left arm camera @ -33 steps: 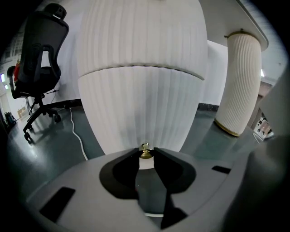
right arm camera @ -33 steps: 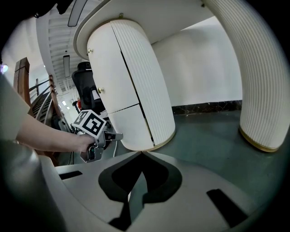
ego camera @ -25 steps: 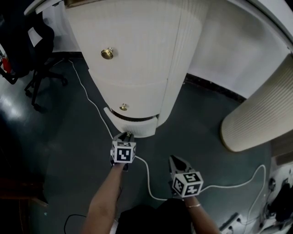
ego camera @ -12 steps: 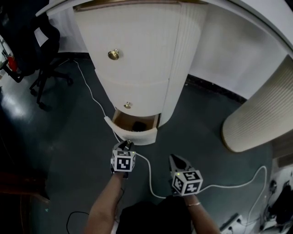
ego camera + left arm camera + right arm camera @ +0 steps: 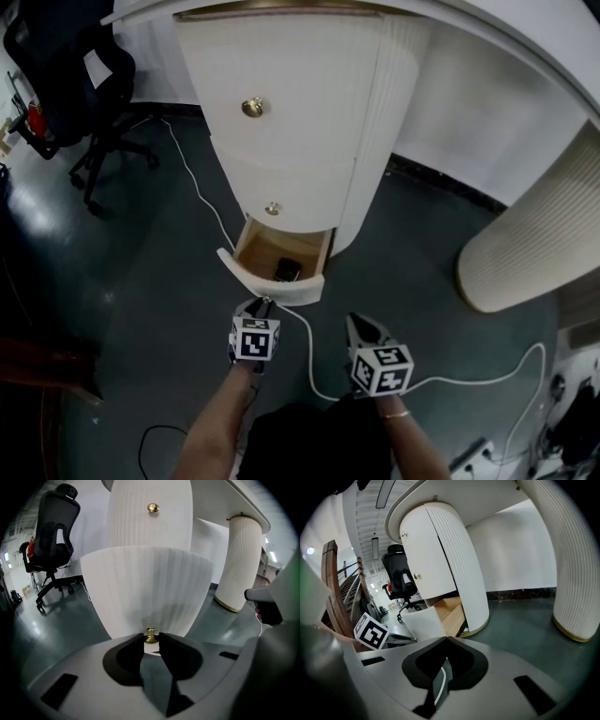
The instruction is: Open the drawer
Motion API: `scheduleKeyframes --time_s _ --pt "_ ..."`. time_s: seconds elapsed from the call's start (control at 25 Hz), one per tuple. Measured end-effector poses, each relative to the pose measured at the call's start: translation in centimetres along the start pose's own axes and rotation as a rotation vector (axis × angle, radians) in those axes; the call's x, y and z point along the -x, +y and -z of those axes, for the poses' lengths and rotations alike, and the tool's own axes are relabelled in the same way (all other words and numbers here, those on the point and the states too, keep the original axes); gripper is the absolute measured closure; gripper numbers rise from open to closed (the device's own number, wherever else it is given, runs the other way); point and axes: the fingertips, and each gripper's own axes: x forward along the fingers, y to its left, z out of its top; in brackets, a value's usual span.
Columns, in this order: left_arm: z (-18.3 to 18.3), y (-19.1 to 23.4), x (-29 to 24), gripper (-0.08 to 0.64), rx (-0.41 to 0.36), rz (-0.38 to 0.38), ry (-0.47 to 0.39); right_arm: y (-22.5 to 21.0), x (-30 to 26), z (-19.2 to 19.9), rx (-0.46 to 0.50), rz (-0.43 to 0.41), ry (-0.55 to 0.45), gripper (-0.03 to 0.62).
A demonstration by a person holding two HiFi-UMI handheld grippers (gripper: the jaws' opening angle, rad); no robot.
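The white cabinet's bottom drawer (image 5: 274,281) stands pulled out, showing a wooden inside with a small dark object (image 5: 287,270) in it. My left gripper (image 5: 263,304) is shut on the drawer's small brass knob (image 5: 150,636), which sits pinched between the two jaw tips below the ribbed white drawer front (image 5: 147,588). My right gripper (image 5: 357,324) hovers over the floor to the right of the drawer, its jaws shut with nothing in them. The right gripper view shows the drawer's wooden side (image 5: 451,615) ahead to the left.
Two more brass knobs (image 5: 251,107) (image 5: 272,208) sit on the cabinet fronts above. A white cable (image 5: 309,367) runs over the dark floor between my grippers. A black office chair (image 5: 70,80) stands far left, a ribbed white column (image 5: 530,244) at the right.
The bottom drawer has slid out from nearly closed to well open, with my left gripper drawing back on its knob. The right gripper has stayed in place.
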Motion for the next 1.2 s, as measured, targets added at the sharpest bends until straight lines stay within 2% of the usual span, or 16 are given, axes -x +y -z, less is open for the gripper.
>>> scheduleKeyframes --time_s 0.4,1.2 --pt "2.2 -0.1 1.6 0.459 0.011 -0.009 0.031 0.5 0.3 -0.6 -0.015 -0.002 -0.008 0.588" --pt "4.9 -0.5 3.7 0.459 0.022 -0.007 0.073 1.1 0.8 -0.4 0.021 -0.014 0.017 0.588"
